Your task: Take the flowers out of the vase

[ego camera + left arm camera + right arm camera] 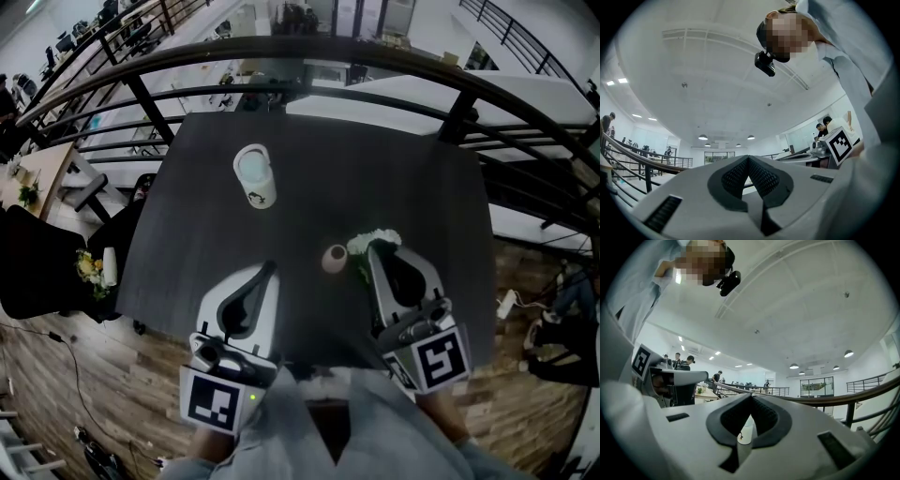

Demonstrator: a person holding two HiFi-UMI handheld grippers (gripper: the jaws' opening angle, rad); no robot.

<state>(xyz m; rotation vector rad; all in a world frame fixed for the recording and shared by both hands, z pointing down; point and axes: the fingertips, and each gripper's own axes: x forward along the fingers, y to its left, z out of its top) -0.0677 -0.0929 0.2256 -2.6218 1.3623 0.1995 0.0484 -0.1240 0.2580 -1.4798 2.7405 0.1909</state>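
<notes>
vase (pixel 335 258) 1 | cup (pixel 255 175) 1 | flower bunch (pixel 375 241) 1, perhaps in right gripper (pixel 379 251)

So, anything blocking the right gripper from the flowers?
Nothing visible. The flowers are right at the right gripper's tip. The vase stands just beside them, and the cup is well clear.

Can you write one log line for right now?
left gripper shut, empty | right gripper shut beside white flowers, hold unclear | flowers next to small vase | white cup behind
</notes>
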